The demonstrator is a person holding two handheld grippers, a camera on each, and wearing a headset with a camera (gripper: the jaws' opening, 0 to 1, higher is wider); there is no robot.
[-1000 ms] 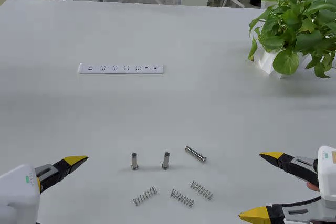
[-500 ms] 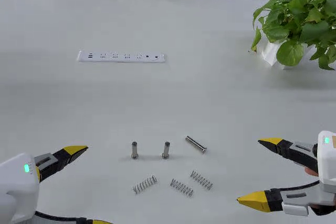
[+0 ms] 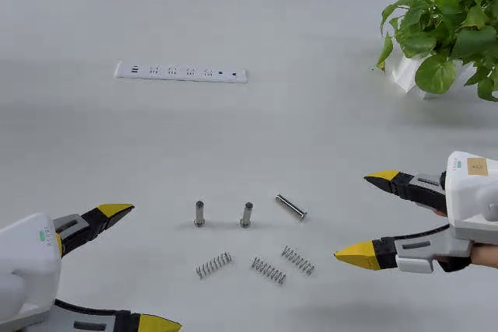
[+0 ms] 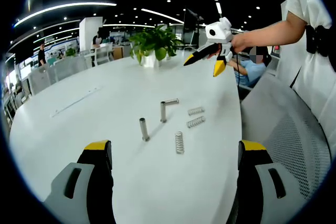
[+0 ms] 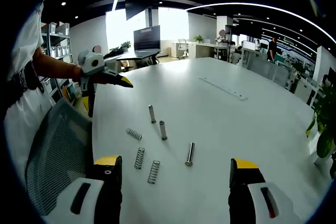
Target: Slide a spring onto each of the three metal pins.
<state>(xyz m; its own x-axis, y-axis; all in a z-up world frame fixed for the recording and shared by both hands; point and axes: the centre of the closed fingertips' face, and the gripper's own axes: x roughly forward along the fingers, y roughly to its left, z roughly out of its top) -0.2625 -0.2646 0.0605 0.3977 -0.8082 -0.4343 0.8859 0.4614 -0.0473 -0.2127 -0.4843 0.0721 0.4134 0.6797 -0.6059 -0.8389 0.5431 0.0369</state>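
Two metal pins stand upright on the white table: the left pin (image 3: 199, 213) and the middle pin (image 3: 247, 214). A third pin (image 3: 290, 207) lies flat to their right. Three springs lie loose in front of them: the left spring (image 3: 213, 265), the middle spring (image 3: 268, 270) and the right spring (image 3: 298, 260). My left gripper (image 3: 136, 266) is open at the lower left, nothing between its jaws. My right gripper (image 3: 366, 217) is open at the right, level with the lying pin, holding nothing. The pins (image 4: 143, 129) and the springs (image 5: 140, 158) lie ahead of each gripper.
A white power strip (image 3: 180, 72) lies further back on the table. A potted green plant (image 3: 450, 17) stands at the back right corner. The table (image 3: 311, 122) has wide bare room around the parts. A mesh chair (image 5: 52, 145) stands at the table's near edge.
The head camera has tilted down, so everything sits higher in view. My right gripper has moved left toward the parts. My left gripper has barely moved; its lower jaw now shows.
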